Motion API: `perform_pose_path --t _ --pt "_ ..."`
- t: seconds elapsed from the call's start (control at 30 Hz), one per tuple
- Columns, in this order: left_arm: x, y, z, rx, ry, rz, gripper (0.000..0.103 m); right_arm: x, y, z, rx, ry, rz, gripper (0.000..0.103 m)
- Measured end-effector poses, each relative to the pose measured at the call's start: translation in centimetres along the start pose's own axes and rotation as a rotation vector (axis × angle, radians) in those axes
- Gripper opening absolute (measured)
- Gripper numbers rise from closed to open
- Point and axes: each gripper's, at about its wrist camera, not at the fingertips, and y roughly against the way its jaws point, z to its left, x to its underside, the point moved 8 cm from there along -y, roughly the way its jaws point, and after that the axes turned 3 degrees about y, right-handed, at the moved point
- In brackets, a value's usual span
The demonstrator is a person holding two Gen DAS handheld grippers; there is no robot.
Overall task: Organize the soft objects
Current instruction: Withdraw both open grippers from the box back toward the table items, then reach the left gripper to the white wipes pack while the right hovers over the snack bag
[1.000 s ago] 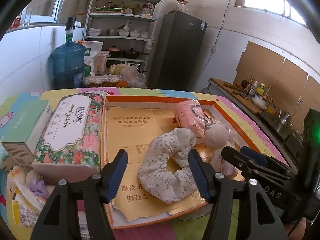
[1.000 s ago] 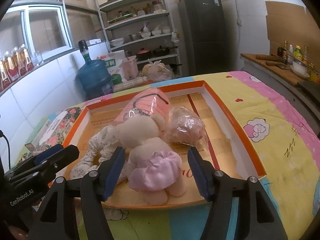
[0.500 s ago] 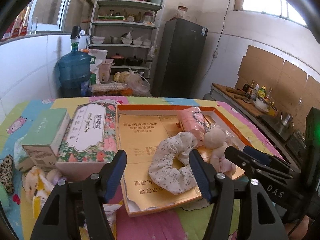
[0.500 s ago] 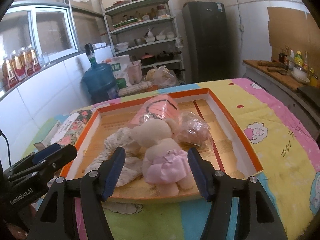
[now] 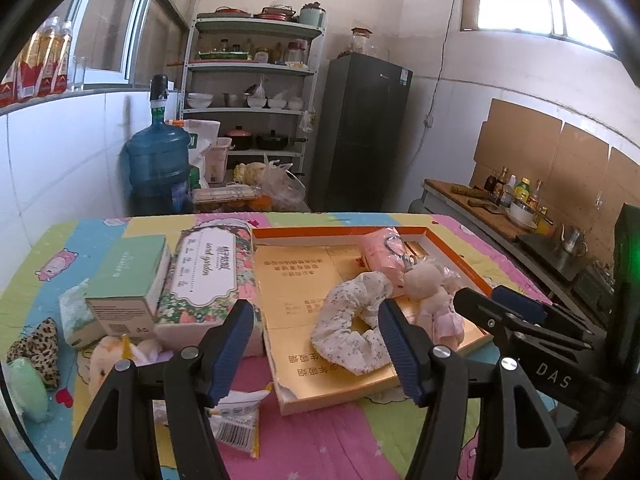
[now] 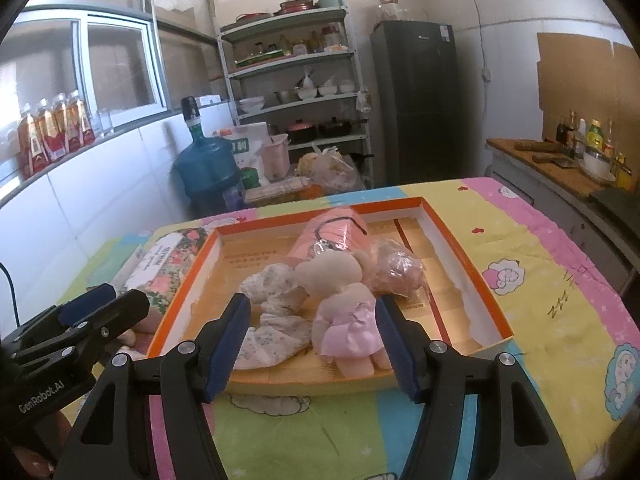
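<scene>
Orange-rimmed tray (image 6: 466, 264) already gathers your floral scrunchie (image 5: 352, 320) and pink-skirted plush doll (image 6: 348, 312), while your left gripper (image 5: 316, 344) and right gripper (image 6: 314, 340) hang spread and empty, probably because leftovers like the leopard-print piece (image 5: 34, 344) wait outside.

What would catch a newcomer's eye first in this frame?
The orange-rimmed tray in the middle of the cartoon-print tablecloth, holding a plush doll in a pink dress, a floral fabric ring and a pink packet. Left of the tray lie a floral tissue pack and a green box. Both grippers hang open and empty in front.
</scene>
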Motion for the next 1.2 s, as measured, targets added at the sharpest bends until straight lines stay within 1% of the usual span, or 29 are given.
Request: perform_pose_path --t 0.4,0.77,1.2 --pt "0.0 3.6 1.7 -0.034 0.0 -0.055 0.065 -0.3 2.6 2.8 -0.021 0.032 -0.041 0.067" --pt "0.5 6.0 4.1 -0.065 0.0 -0.076 0.065 0.1 4.1 6.1 -0.048 0.049 -0.066 0.067" --pt "0.9 8.6 7.4 -0.092 0.033 -0.105 0.065 0.3 5.3 10.5 -0.09 0.102 -0.087 0.067"
